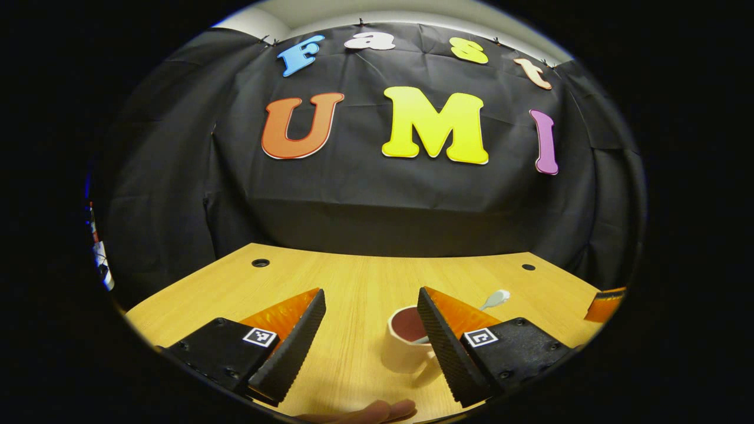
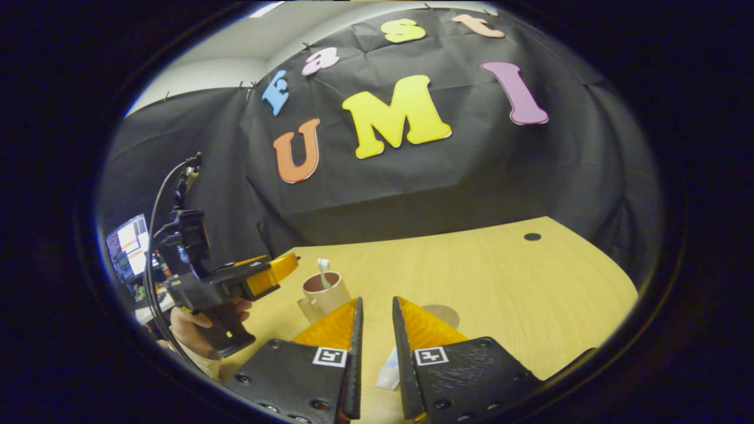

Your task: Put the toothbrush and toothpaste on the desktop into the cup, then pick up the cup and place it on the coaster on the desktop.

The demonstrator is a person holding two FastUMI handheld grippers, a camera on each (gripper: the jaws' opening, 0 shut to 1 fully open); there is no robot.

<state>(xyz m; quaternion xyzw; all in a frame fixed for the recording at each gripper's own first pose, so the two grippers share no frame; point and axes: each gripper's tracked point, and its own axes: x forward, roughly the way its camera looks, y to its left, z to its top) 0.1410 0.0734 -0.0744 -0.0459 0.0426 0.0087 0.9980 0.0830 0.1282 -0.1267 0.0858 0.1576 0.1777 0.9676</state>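
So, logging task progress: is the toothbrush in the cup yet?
In. The toothbrush stands inside the upright cup, head above the rim.

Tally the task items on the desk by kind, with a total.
Cup: 1
Toothbrush, standing in the cup: 1
Toothpaste tube, between the right claw's fingers: 1
Coaster: 1
Total: 4

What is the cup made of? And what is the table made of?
The cup looks like glazed ceramic: a smooth, pale outside, a thick rim and a darker inside, though hard plastic is possible. The table looks like light wood or a wood-look laminate: you can see straight grain lines running along its smooth, faintly shiny top. The pictures cannot say whether it is solid wood.
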